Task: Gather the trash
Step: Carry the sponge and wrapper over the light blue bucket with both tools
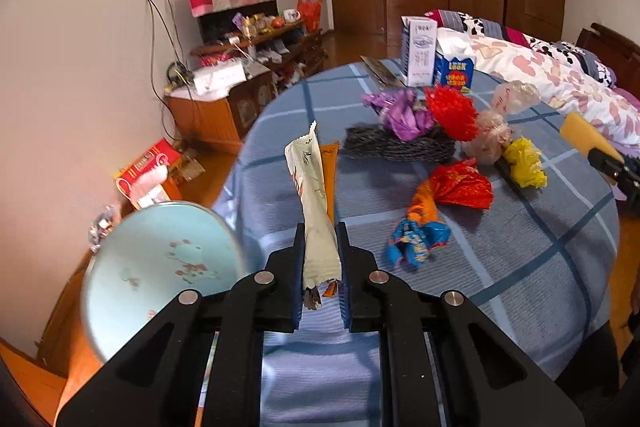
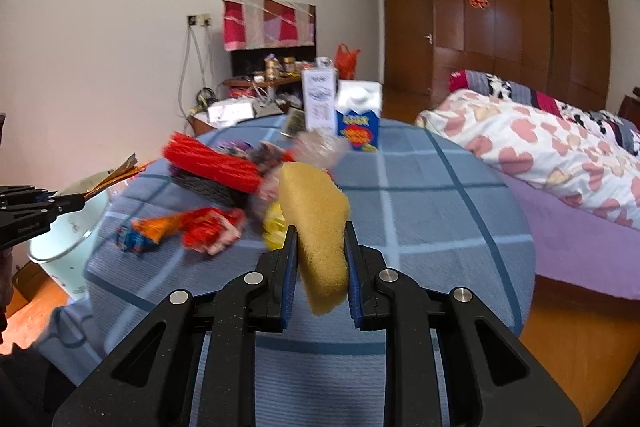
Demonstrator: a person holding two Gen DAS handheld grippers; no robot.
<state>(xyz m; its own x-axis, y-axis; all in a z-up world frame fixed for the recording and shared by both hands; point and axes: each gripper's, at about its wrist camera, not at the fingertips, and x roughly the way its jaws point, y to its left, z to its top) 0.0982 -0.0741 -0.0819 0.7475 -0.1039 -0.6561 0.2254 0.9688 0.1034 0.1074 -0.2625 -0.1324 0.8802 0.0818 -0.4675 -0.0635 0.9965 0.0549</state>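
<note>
Wrappers first, from my left wrist camera: my left gripper (image 1: 320, 259) has its fingers clamped on a white wrapper (image 1: 312, 203) with an orange one (image 1: 330, 179) pressed behind it, both standing up between the pads. The pale blue bin (image 1: 160, 267) sits just left of the gripper, below the table edge, and I see nothing inside it beyond its printed pattern, so I judge the collecting has barely begun. This pair still needs carrying over the rim and dropping. Left on the blue checked tablecloth (image 1: 500, 267) are a blue and orange wrapper (image 1: 420, 239), a red crumpled wrapper (image 1: 464, 183), a yellow scrap (image 1: 525, 163), a clear plastic bag (image 1: 490, 135), a red pleated wrapper (image 1: 452, 111), a purple wrapper (image 1: 400, 115) and a dark woven mat (image 1: 400, 145). Two cartons (image 1: 436, 59) stand at the far edge; whether they count as trash I cannot say.

From my right wrist camera, blurred by motion: my right gripper (image 2: 321, 259) is squeezed onto a yellow sponge (image 2: 316, 223), held above the cloth near the pile. The bin (image 2: 68, 239) is well off to the left, beyond the table edge, with the left gripper (image 2: 60, 203) beside its rim, wrappers poking out. I judge the sponge still has the whole table to cross, and nearly all the litter remains.
</note>
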